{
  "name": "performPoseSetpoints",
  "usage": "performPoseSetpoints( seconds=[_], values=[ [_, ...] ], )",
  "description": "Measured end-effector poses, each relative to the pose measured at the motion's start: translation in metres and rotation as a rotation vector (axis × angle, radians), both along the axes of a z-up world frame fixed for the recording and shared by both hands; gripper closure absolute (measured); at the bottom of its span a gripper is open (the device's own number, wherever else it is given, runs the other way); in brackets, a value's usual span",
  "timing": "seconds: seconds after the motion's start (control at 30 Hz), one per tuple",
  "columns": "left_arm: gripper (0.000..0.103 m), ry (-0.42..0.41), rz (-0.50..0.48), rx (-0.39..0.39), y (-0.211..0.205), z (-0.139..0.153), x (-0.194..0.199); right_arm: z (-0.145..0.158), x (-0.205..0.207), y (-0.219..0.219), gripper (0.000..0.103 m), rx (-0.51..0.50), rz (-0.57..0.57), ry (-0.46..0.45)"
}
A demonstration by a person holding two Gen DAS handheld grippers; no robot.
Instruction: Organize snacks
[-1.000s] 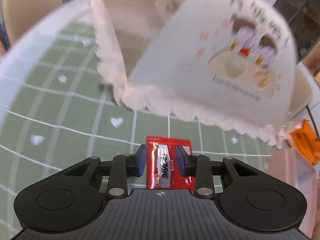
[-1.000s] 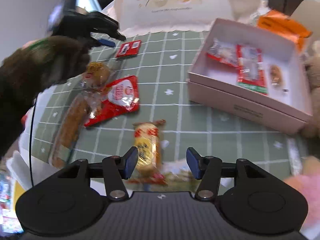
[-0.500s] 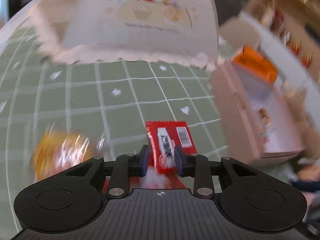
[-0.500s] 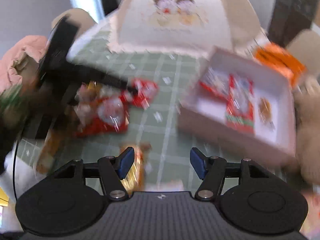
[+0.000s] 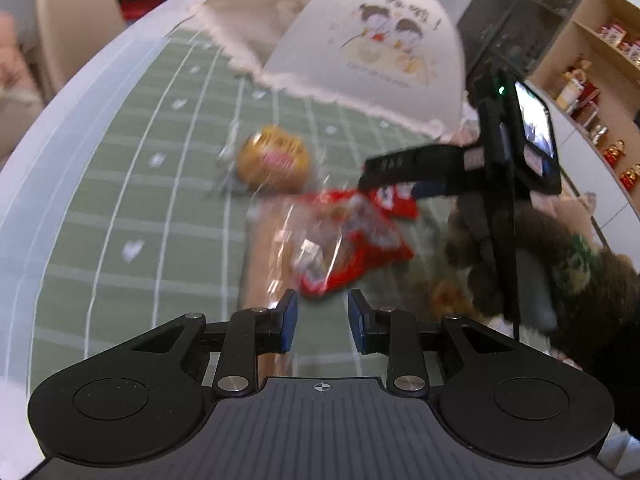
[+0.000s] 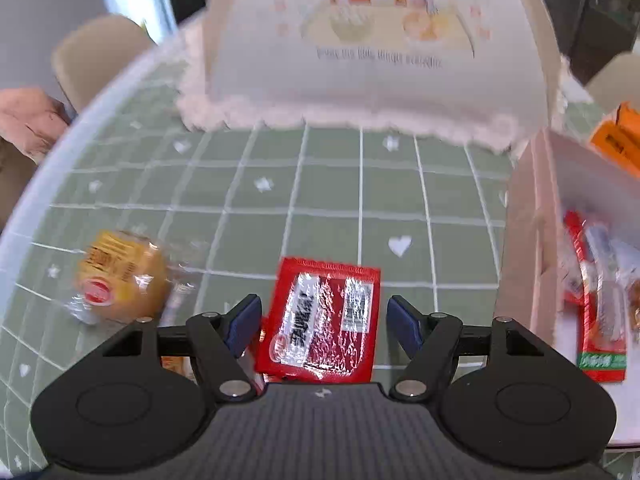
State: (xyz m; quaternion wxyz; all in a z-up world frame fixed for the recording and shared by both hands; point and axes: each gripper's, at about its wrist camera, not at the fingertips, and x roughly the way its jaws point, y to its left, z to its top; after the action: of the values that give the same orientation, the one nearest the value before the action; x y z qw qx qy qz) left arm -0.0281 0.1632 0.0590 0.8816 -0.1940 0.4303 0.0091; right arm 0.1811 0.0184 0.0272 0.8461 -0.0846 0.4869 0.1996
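My right gripper [image 6: 324, 322] is open, its jaws on either side of a small flat red packet [image 6: 322, 320] that lies on the green checked cloth. A round yellow wrapped cake [image 6: 120, 280] lies to its left. The pink box [image 6: 528, 240] with red snack packs [image 6: 596, 308] inside stands on the right. My left gripper [image 5: 322, 316] is open and empty, above a clear-wrapped long bread [image 5: 272, 248] and a red bag [image 5: 352, 244]. The left wrist view also shows the round cake [image 5: 274, 158] and the right gripper [image 5: 400, 176] over the small red packet [image 5: 396, 200].
A white domed food cover [image 6: 376, 52] with a cartoon print stands at the back of the table. An orange pack [image 6: 616, 140] lies behind the box. Beige chairs [image 6: 96, 56] stand at the table's far left edge. A shelf with goods [image 5: 592, 80] is at the right.
My left gripper has let go of the small red packet and pulled back over the bread and red bag. My right gripper has moved forward and left onto that packet, still open.
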Motion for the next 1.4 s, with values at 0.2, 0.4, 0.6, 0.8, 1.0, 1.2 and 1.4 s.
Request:
performPoseSetpoints(
  seconds=[0.2, 0.4, 0.6, 0.8, 1.0, 1.2, 1.4],
  values=[
    [0.072, 0.011, -0.011, -0.039, -0.004, -0.003, -0.001, 0.042, -0.033, -0.027, 0.052, 0.072, 0.093, 0.04],
    [0.072, 0.046, -0.138, -0.095, -0.042, -0.008, 0.023, 0.087, -0.087, -0.106, 0.051, 0.13, 0.068, -0.035],
    [0.072, 0.063, -0.257, -0.071, -0.1, -0.013, 0.055, 0.066, -0.122, -0.183, 0.051, 0.065, -0.118, 0.009],
    [0.068, 0.011, -0.435, 0.265, -0.162, -0.016, 0.073, 0.044, -0.144, -0.22, 0.05, 0.053, -0.226, 0.05],
    [0.055, 0.011, -0.477, 0.446, -0.151, -0.025, 0.059, 0.037, -0.15, -0.217, 0.047, 0.025, -0.222, 0.024],
    [0.053, 0.078, -0.433, 0.301, -0.114, -0.03, 0.064, 0.02, -0.148, -0.203, 0.041, -0.004, -0.19, 0.017],
    [0.056, 0.067, -0.476, 0.306, -0.129, -0.032, 0.077, 0.015, -0.148, -0.206, 0.033, -0.004, -0.207, 0.006]
  ],
)
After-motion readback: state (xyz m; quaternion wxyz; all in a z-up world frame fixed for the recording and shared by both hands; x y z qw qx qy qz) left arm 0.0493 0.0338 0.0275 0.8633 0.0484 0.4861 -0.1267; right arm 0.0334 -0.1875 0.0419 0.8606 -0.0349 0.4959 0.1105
